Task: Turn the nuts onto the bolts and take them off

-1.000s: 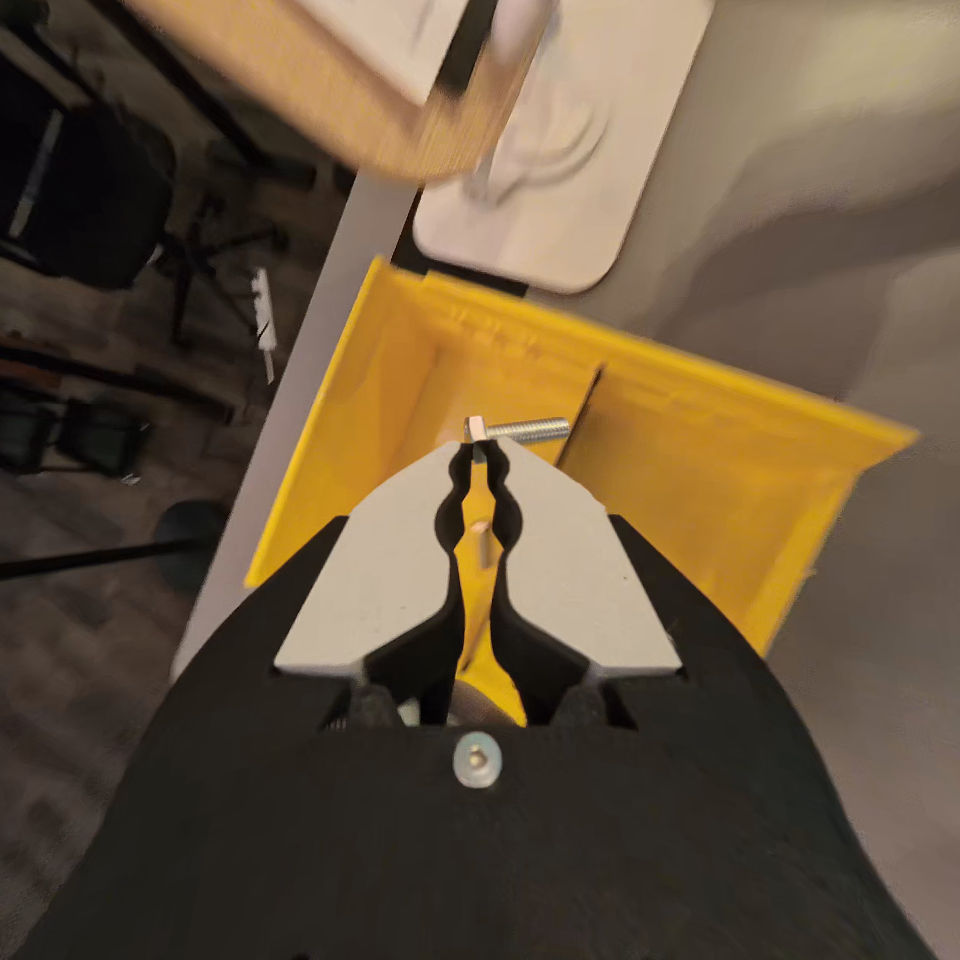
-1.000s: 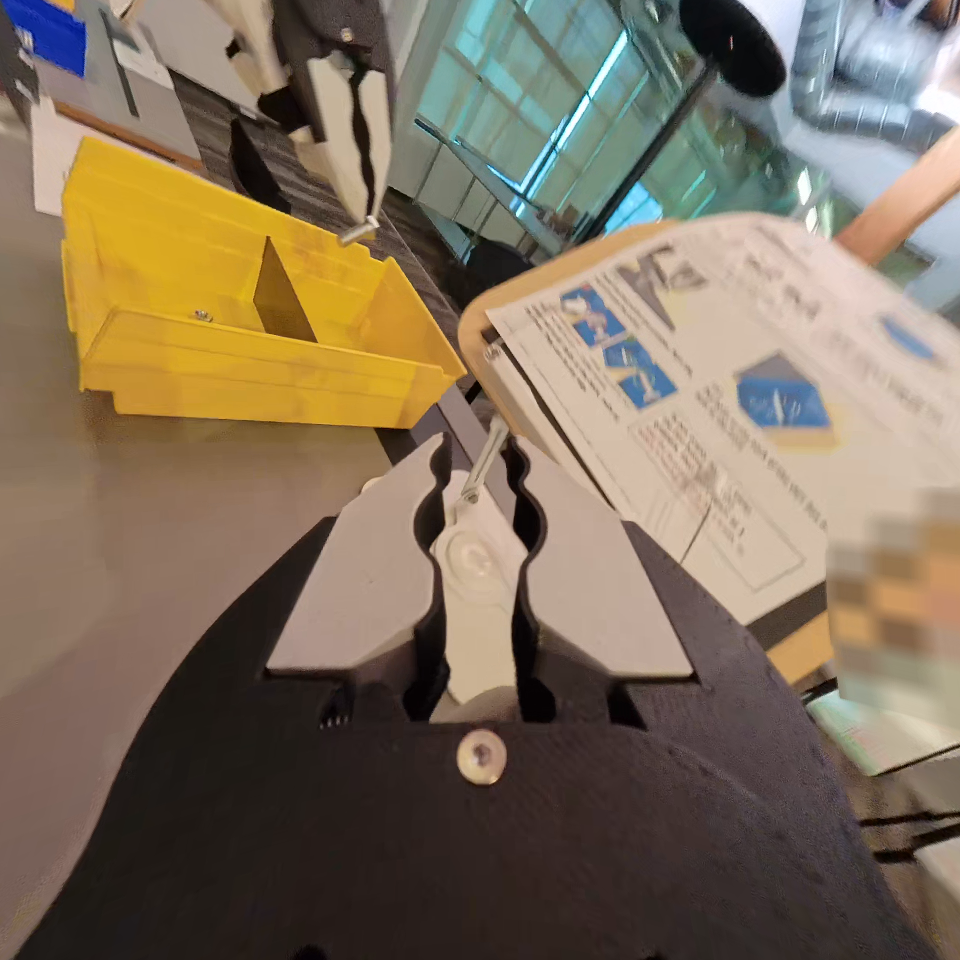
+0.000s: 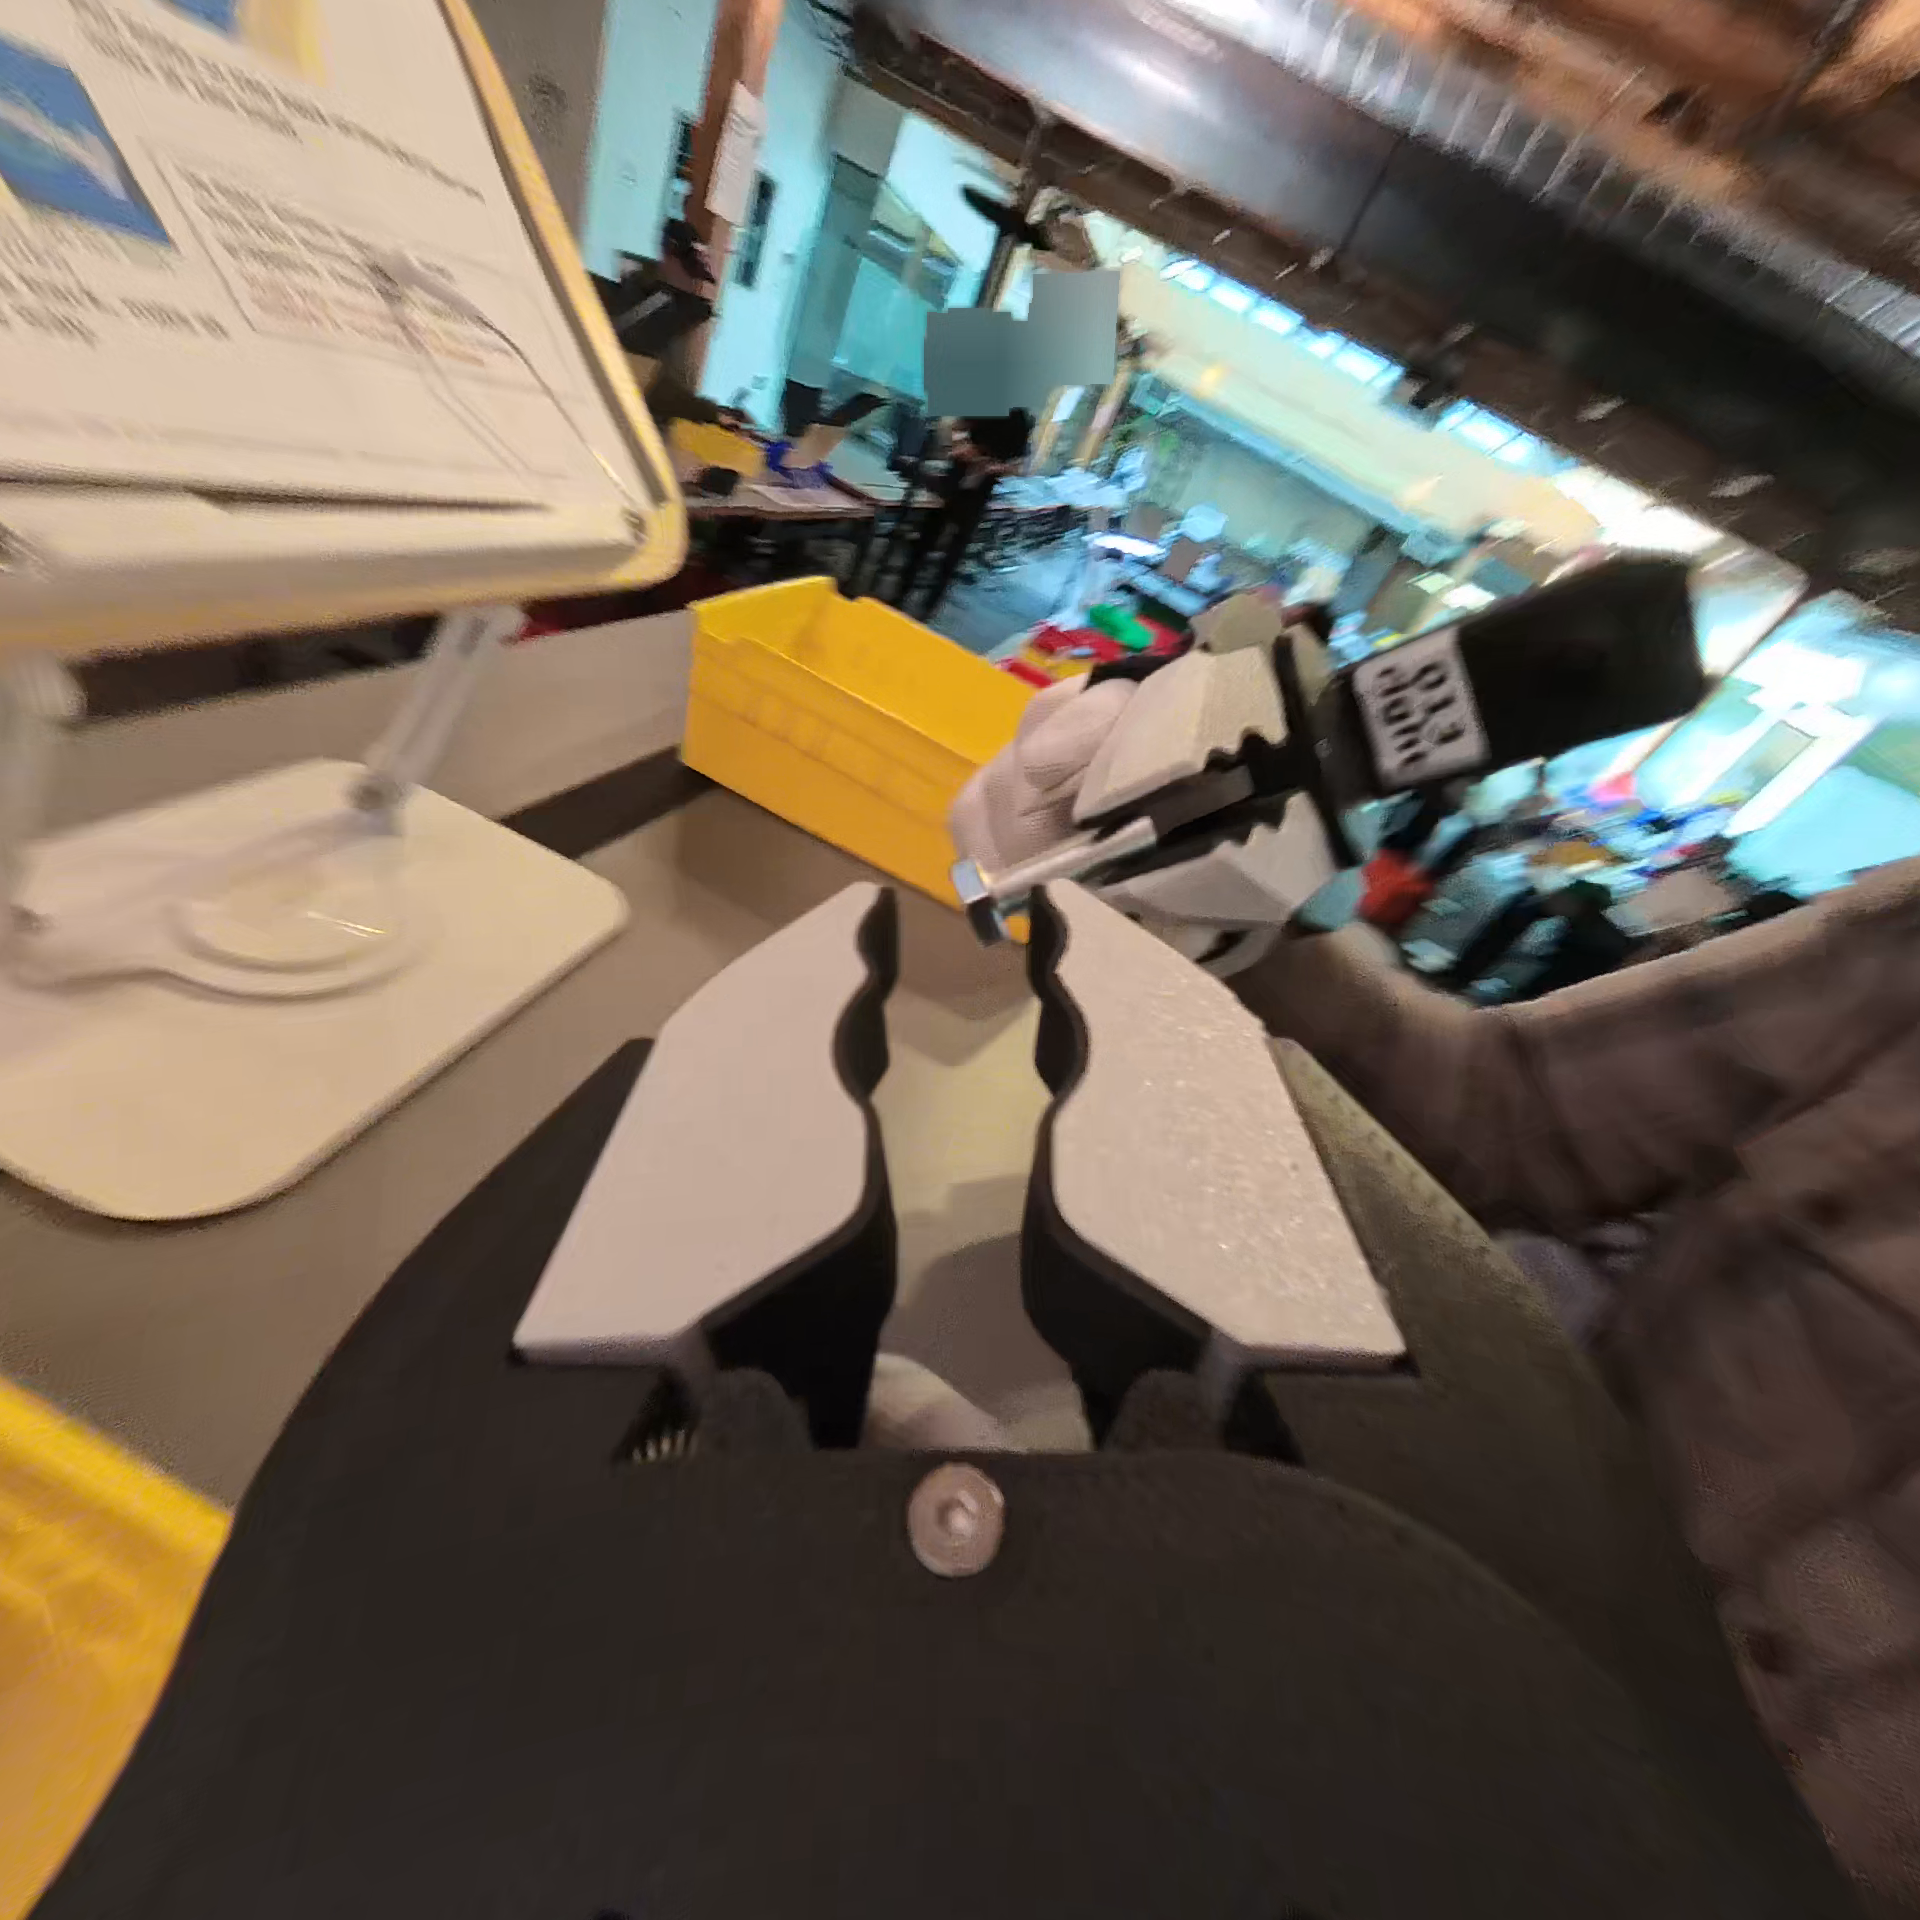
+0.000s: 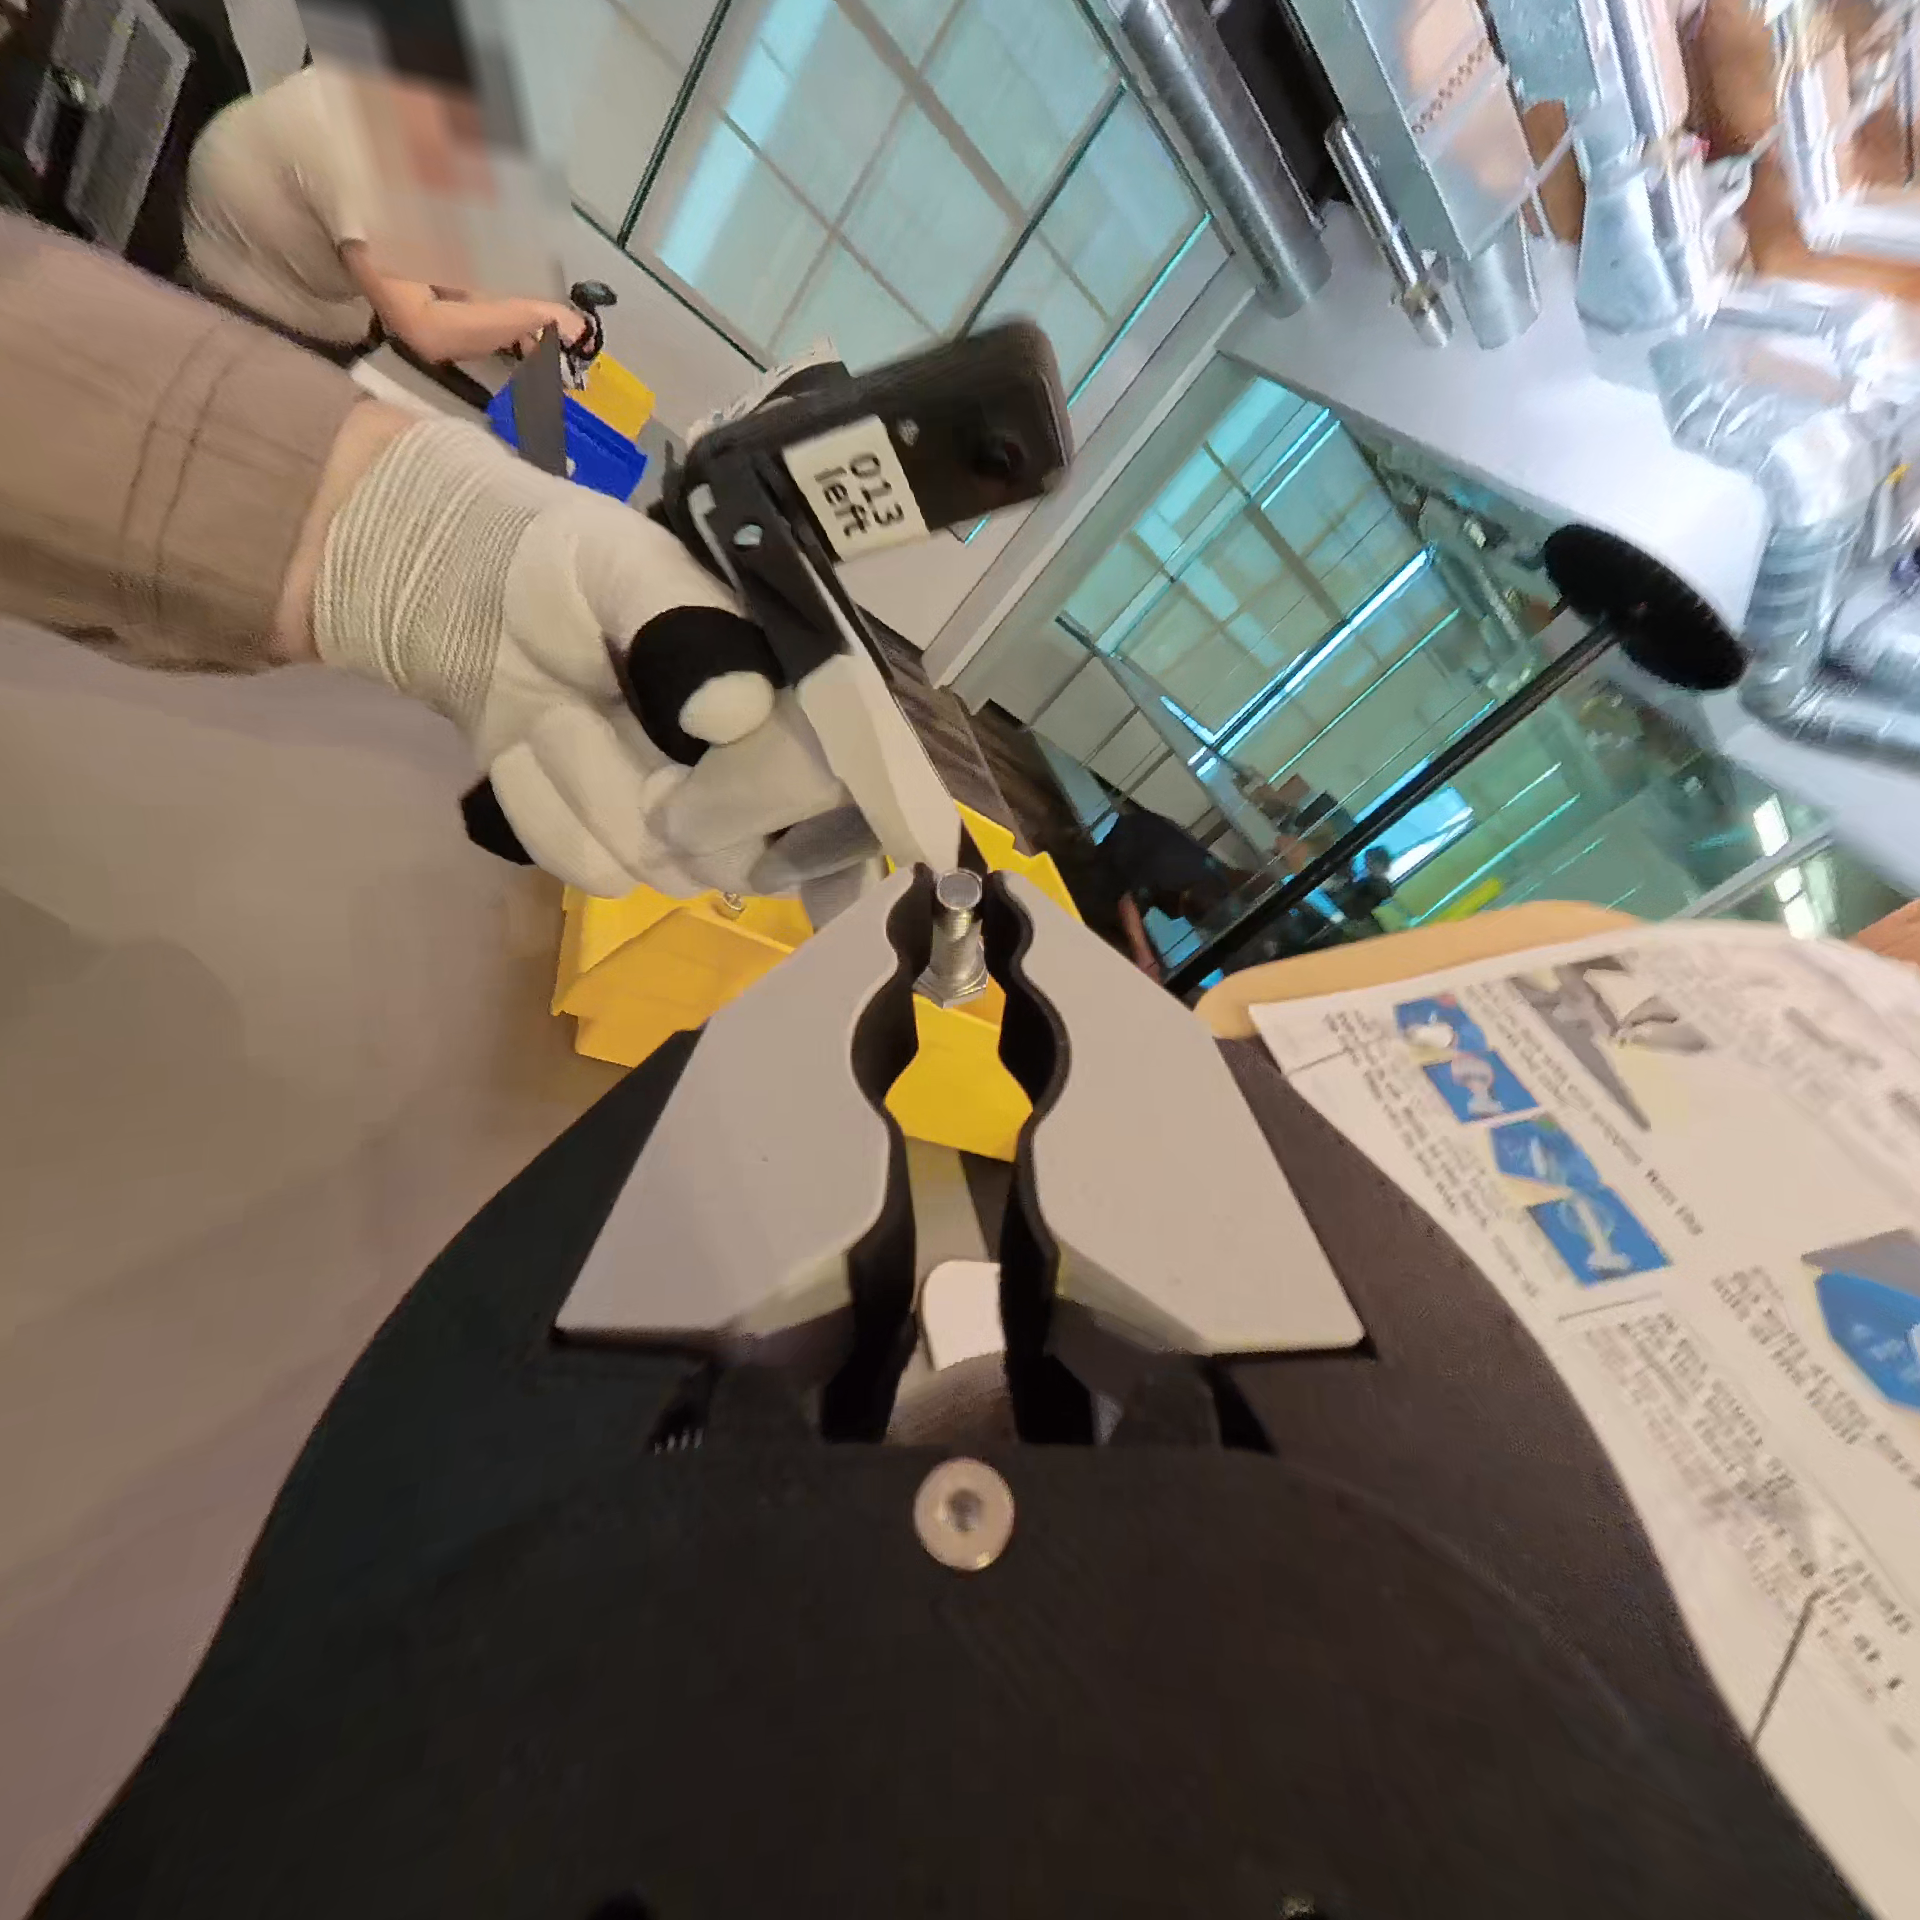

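I count two tools, the left tool point(image 3: 956, 920) and the right tool point(image 4: 954, 883); one bolt point(image 4: 956, 940); two yellow bins point(image 3: 831, 717) point(image 3: 73, 1621); one instruction sheet point(image 4: 1621, 1247); two gloved hands point(image 4: 582, 707) point(image 3: 1023, 774).

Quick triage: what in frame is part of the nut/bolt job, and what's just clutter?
Job:
bolt, clamped in right gripper
left gripper, jaws open
yellow bin

Clutter:
printed sheet on its white stand
blue bin, far behind
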The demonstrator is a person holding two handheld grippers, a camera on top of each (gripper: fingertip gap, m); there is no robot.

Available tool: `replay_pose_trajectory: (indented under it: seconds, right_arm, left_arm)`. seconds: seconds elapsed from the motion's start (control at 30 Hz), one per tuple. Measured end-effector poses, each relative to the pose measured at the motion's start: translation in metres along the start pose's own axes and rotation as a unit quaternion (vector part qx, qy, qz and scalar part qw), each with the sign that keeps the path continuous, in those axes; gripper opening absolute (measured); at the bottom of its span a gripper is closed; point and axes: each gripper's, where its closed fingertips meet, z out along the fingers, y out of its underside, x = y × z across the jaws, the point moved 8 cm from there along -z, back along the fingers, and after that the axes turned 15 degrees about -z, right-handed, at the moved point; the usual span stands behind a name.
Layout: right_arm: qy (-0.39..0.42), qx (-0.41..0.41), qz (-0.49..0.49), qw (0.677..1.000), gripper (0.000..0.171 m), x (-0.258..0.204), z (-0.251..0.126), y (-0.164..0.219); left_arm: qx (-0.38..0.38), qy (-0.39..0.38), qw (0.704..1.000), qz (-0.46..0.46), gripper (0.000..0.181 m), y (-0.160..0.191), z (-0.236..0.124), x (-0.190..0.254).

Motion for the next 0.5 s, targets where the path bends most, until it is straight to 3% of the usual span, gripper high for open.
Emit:
replay_pose_trajectory:
  seconds: [0.1,0.23,0.4,0.5]
  right_arm:
    - [-0.009,-0.011,0.065,0.998,0.007,0.014,-0.01,0.015]
    - [-0.035,-0.035,0.137,0.989,0.007,0.023,-0.025,0.042]
    - [-0.075,0.018,0.222,0.972,0.008,0.028,-0.035,0.048]
    - [-0.105,-0.013,0.221,0.97,0.007,0.022,-0.036,0.058]
  left_arm:
    - [0.001,-0.083,0.989,0.12,0.041,-0.012,0.002,0.003]
    - [-0.081,-0.143,0.955,0.247,0.047,-0.003,0.017,0.003]
    - [-0.116,-0.172,0.931,0.301,0.057,0.025,0.056,-0.008]
    - [-0.13,-0.18,0.923,0.315,0.056,0.031,0.069,-0.008]
